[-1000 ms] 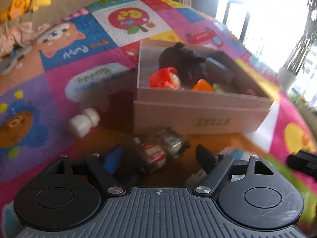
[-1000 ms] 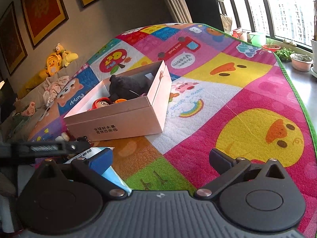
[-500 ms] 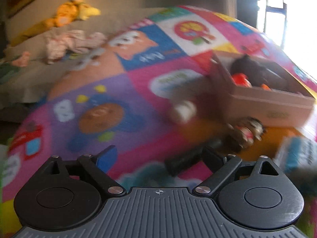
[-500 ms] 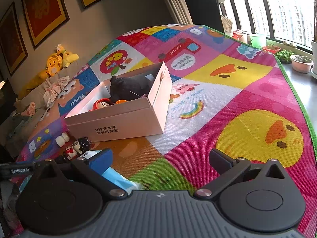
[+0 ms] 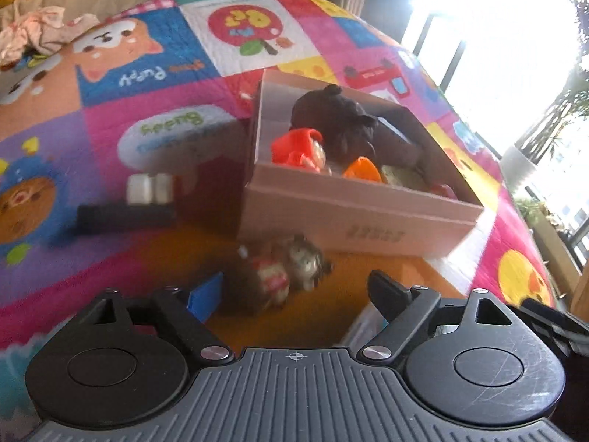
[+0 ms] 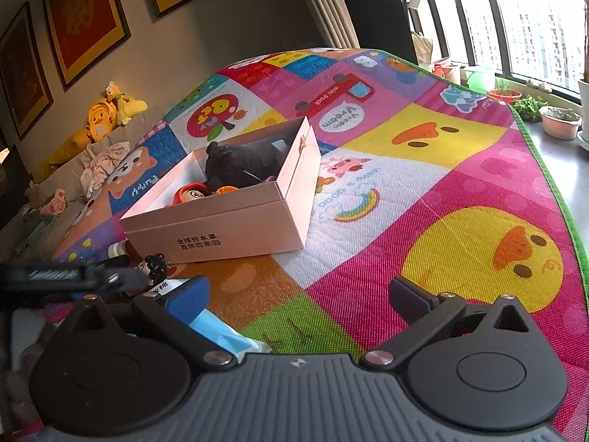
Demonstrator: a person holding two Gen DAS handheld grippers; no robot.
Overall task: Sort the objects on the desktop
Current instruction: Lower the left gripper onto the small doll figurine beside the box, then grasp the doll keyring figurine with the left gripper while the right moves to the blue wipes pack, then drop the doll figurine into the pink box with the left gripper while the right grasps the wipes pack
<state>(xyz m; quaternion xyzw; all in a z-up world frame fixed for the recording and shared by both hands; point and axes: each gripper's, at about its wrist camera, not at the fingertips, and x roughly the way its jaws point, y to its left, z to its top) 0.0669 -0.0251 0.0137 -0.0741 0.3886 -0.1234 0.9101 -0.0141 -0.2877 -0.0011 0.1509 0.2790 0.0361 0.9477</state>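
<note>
Figurine point(image 5: 291, 272) with red-and-white body and dark hair lies on its side on the orange patch of the play mat point(image 5: 110, 140), just in front of the cardboard box point(image 5: 353, 221) and directly ahead of my left gripper point(image 5: 294, 291). My left fingers are closing with a wide gap; the figurine sits just beyond their tips, and no pad presses on it. A white bottle point(image 5: 149, 188) lies to the left, beside the box, with a dark bar-shaped object point(image 5: 125, 217) just in front of it. Inside the box: a black plush point(image 5: 331, 118), a red toy point(image 5: 298, 145), an orange piece point(image 5: 362, 170). My right gripper point(image 6: 298, 294) is open over the mat, holding nothing; a blue tissue pack point(image 6: 221, 335) lies beside its left finger.
</note>
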